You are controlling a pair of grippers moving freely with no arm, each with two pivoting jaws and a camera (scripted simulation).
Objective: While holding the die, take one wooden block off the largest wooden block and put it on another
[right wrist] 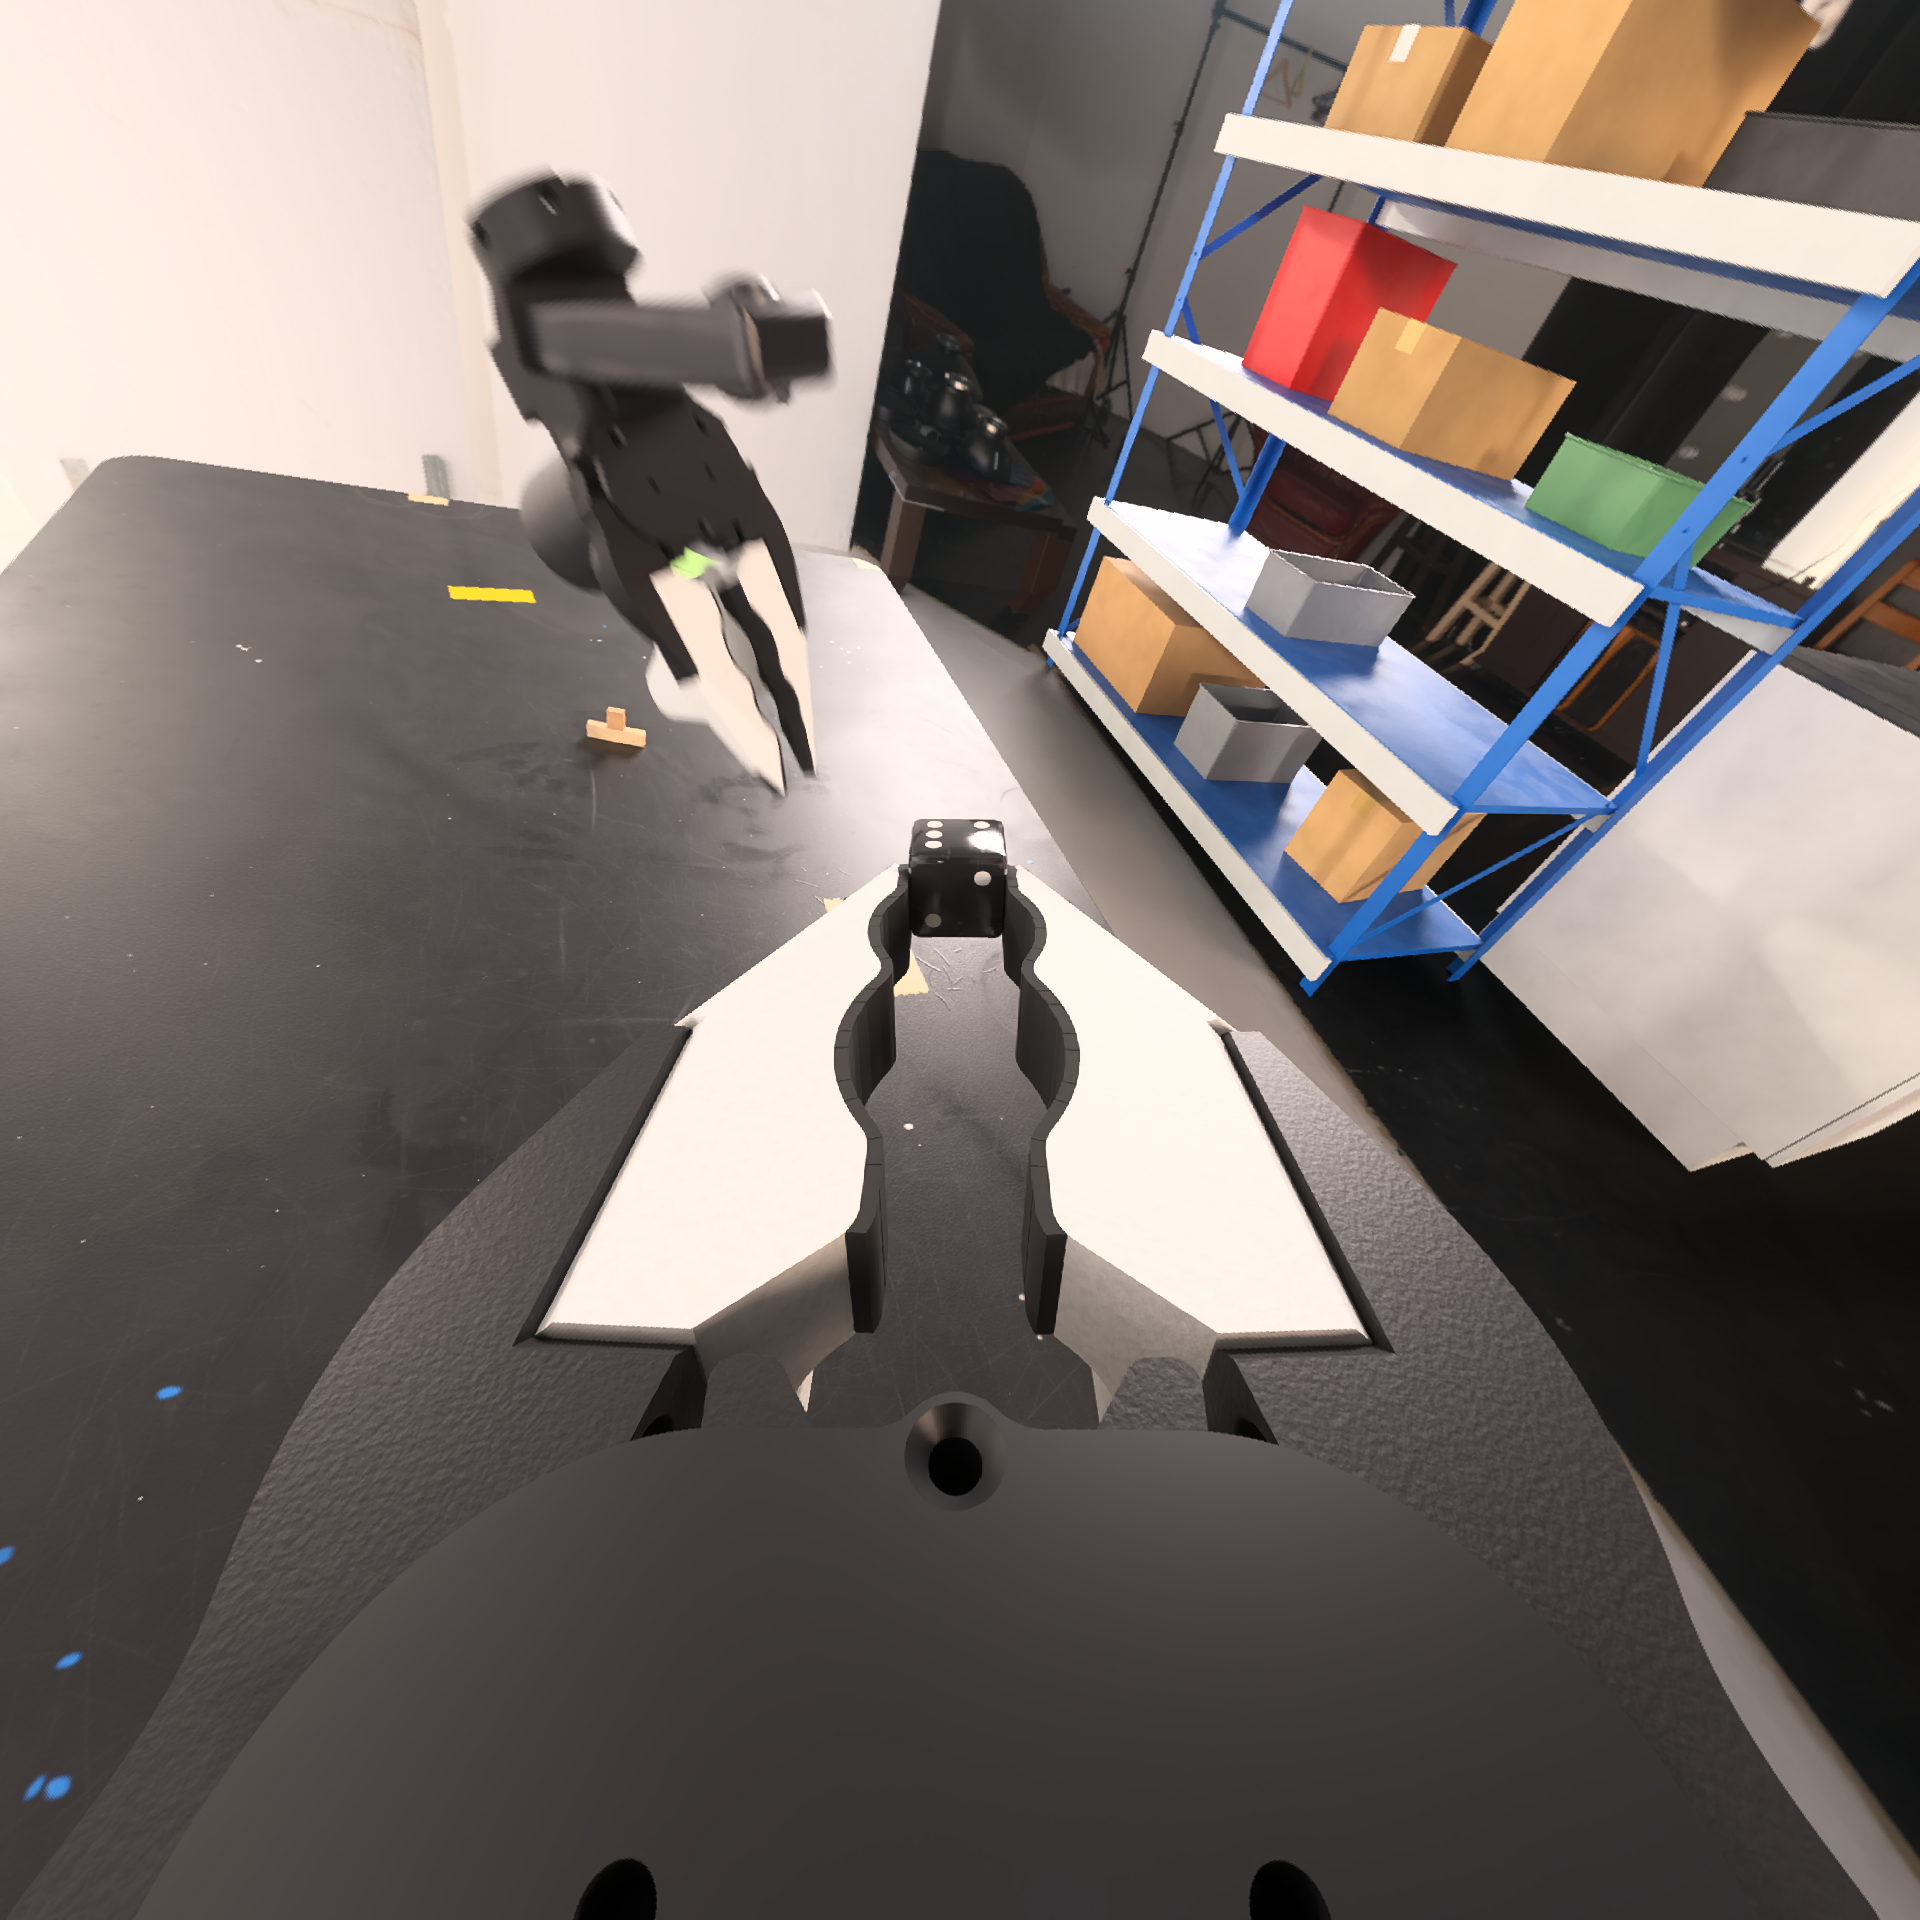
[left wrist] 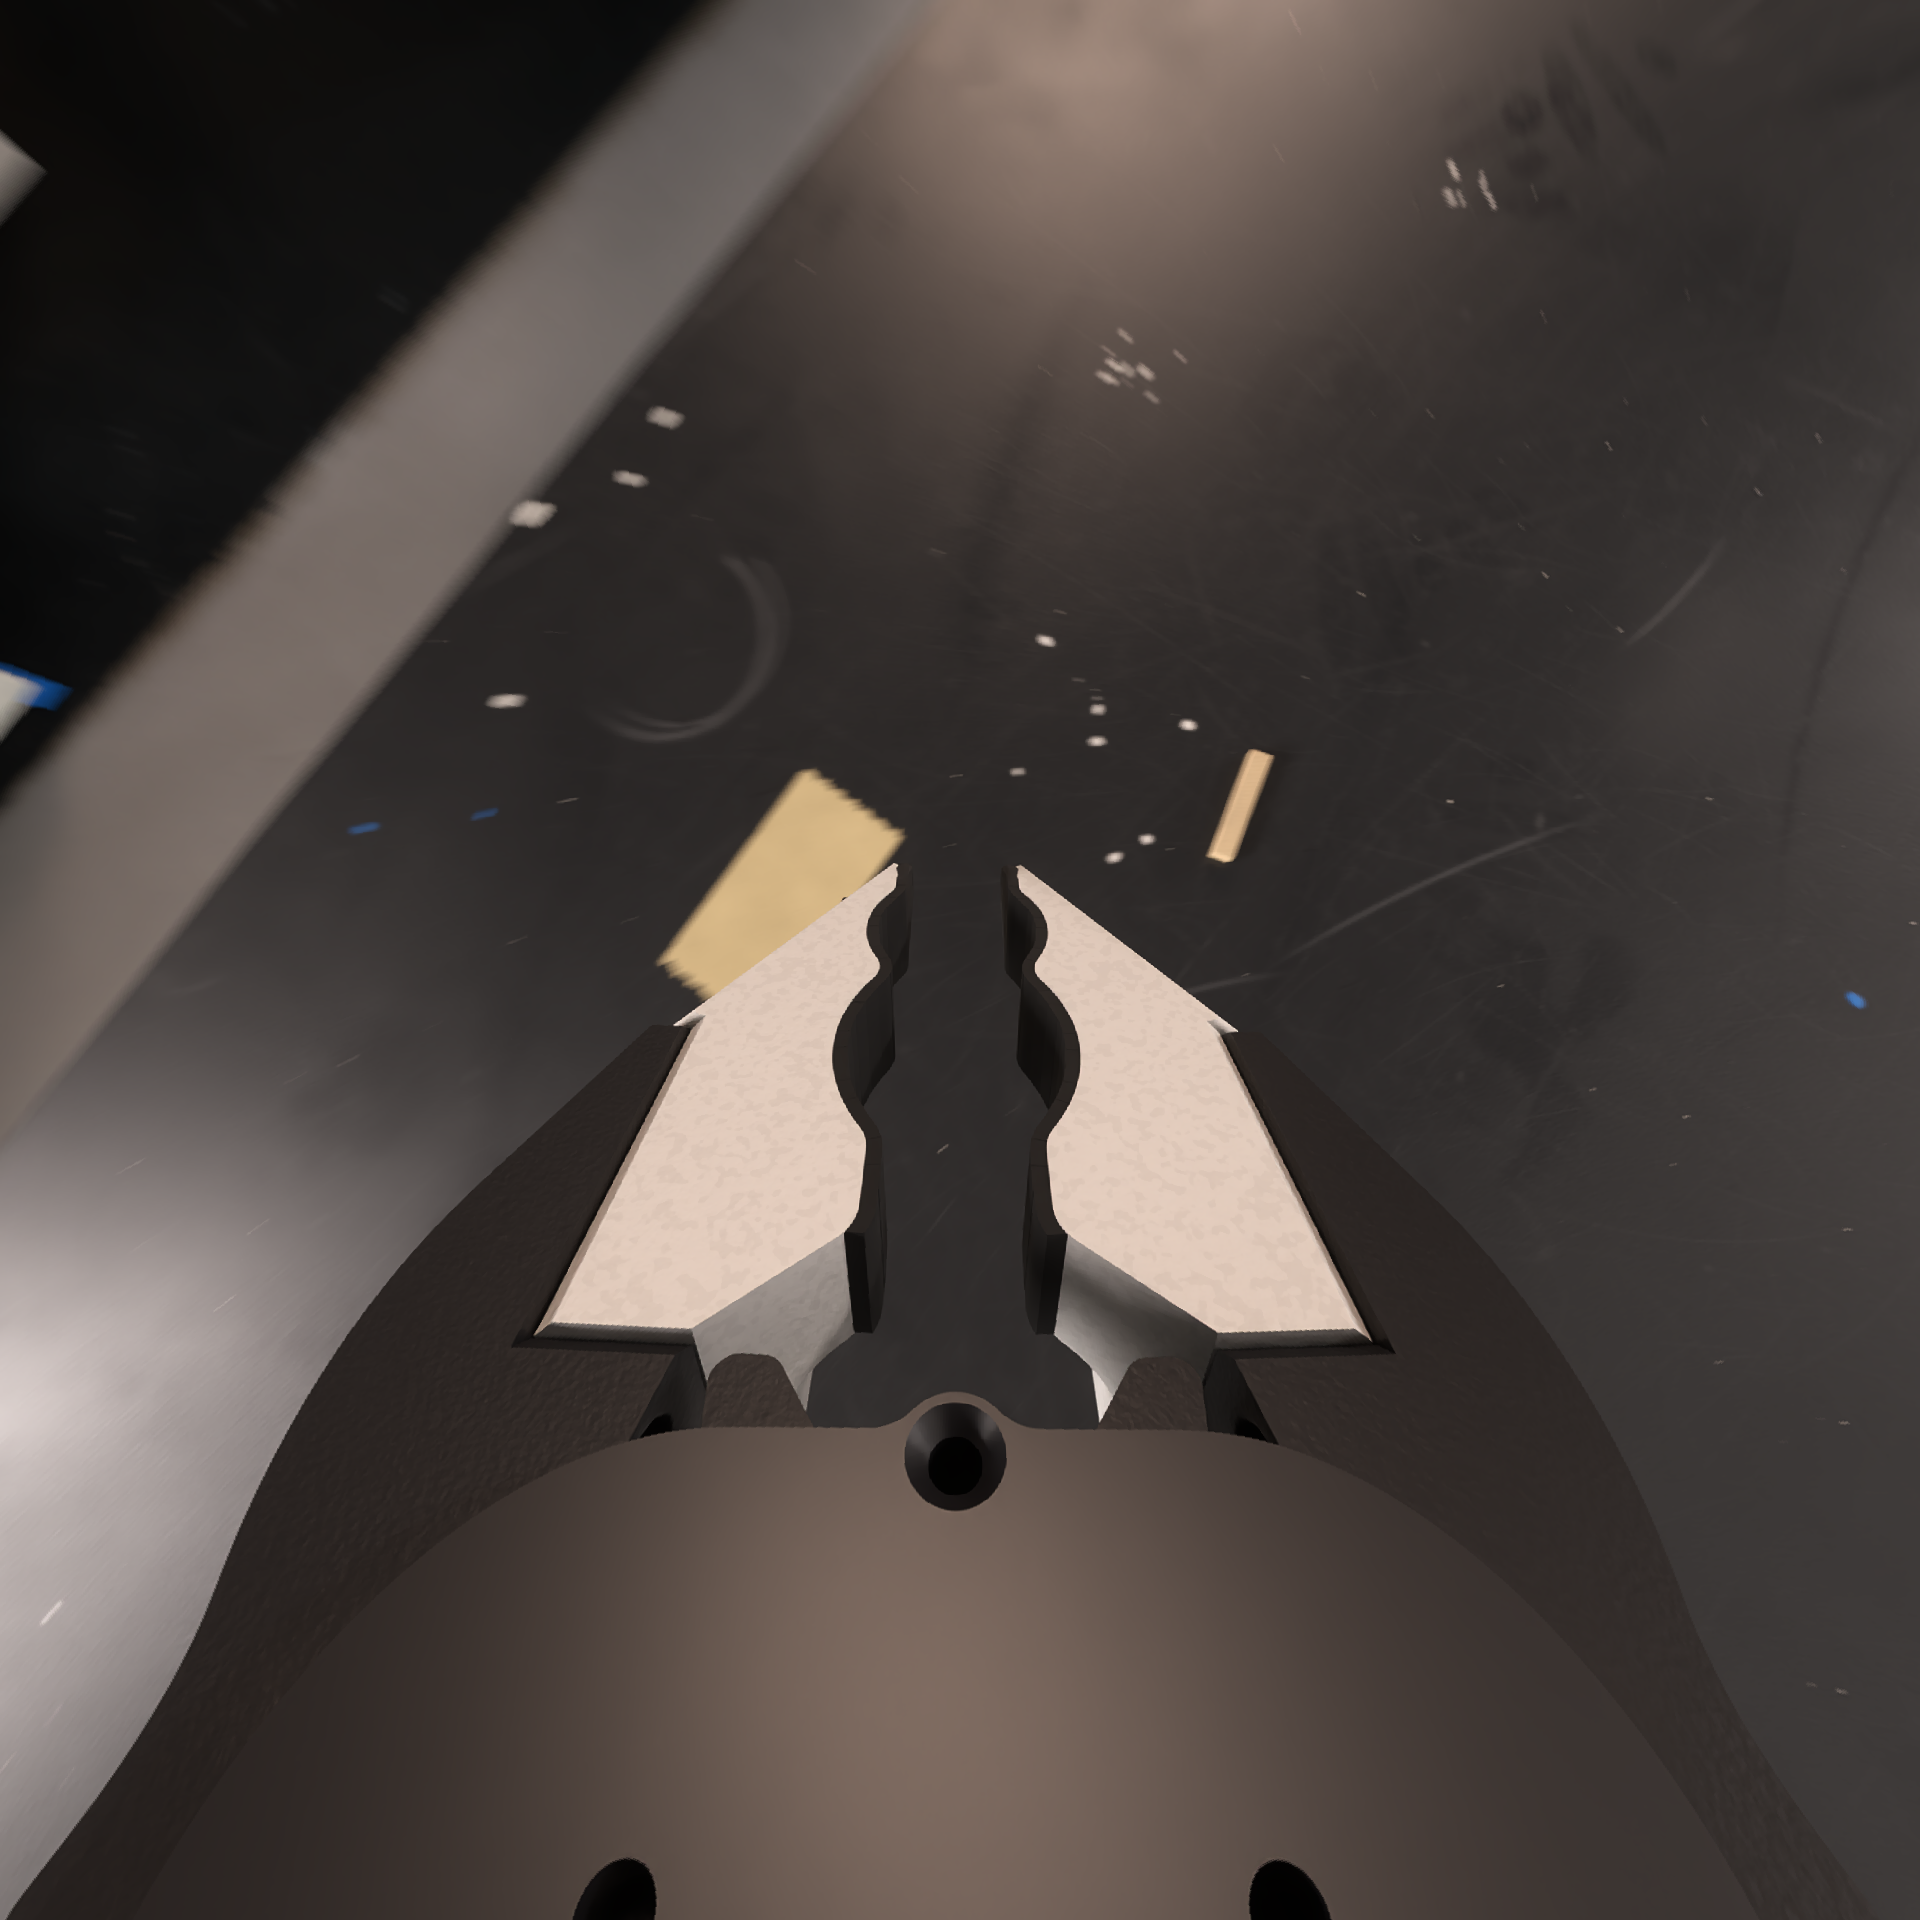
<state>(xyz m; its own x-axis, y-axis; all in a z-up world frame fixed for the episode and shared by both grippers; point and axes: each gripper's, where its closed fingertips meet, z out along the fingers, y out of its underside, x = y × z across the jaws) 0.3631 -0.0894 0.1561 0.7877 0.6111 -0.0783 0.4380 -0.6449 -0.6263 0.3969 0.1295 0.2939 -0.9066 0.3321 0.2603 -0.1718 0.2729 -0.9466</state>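
1. The right gripper [right wrist: 956, 894] is clamped on a black die [right wrist: 956, 878] with white pips, pinched between its two fingertips above the dark table [right wrist: 260, 935].
2. The left gripper [left wrist: 951, 883] has its jaws apart with a narrow gap between them, and nothing sits in that gap; it is empty and points down at the table [left wrist: 1351, 520].
3. In the right wrist view the left gripper [right wrist: 784, 764] shows farther off, blurred, tilted with its tips just above the table.
4. Small wooden blocks [right wrist: 615, 727] sit on the table just left of those tips: a flat piece with a smaller piece standing on top of it.
5. In the left wrist view a slim wooden stick [left wrist: 1240, 805] lies flat, up and right of the fingertips, apart from them.
6. A tan patch [left wrist: 779, 894] lies flat on the table, partly hidden behind the left finger.
7. A blue shelf rack [right wrist: 1455, 623] holding boxes stands to the right, beyond the table edge.
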